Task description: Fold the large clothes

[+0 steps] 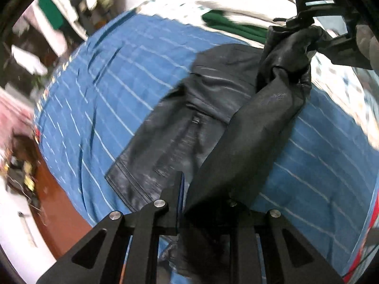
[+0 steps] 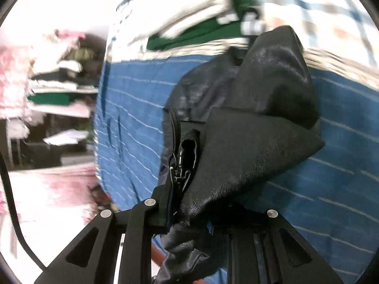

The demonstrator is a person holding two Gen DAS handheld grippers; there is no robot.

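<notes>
1. The left tool (image 1: 189, 203) is gripping a fold of the black leather jacket (image 1: 208, 108). Its two fingers are standing close together with the dark material pinched between them, so that the edge is not slipping while it is being carried.
2. The right tool (image 2: 187, 201) is also closing on the same jacket (image 2: 260, 123), near the zipper (image 2: 176, 149). In the left wrist view it is showing at the upper right (image 1: 305, 16), with a bunch of leather hanging from it.
3. The jacket is lying partly on the blue striped bedsheet (image 1: 106, 90) and is partly raised. The raised part is stretching between the two tools, and the matte inner side is turning outward. I judge that one side of the jacket is being brought over the other to make a fold.
4. Two grips on one edge are keeping the heavy leather spread, so it should come down flat and not in a heap.
5. A green garment (image 1: 234, 26) is lying beyond the jacket, apart from it, so it is not disturbing the fold.
6. Both views are blurred, so I cannot tell which exact part of the jacket each tool is holding.
</notes>
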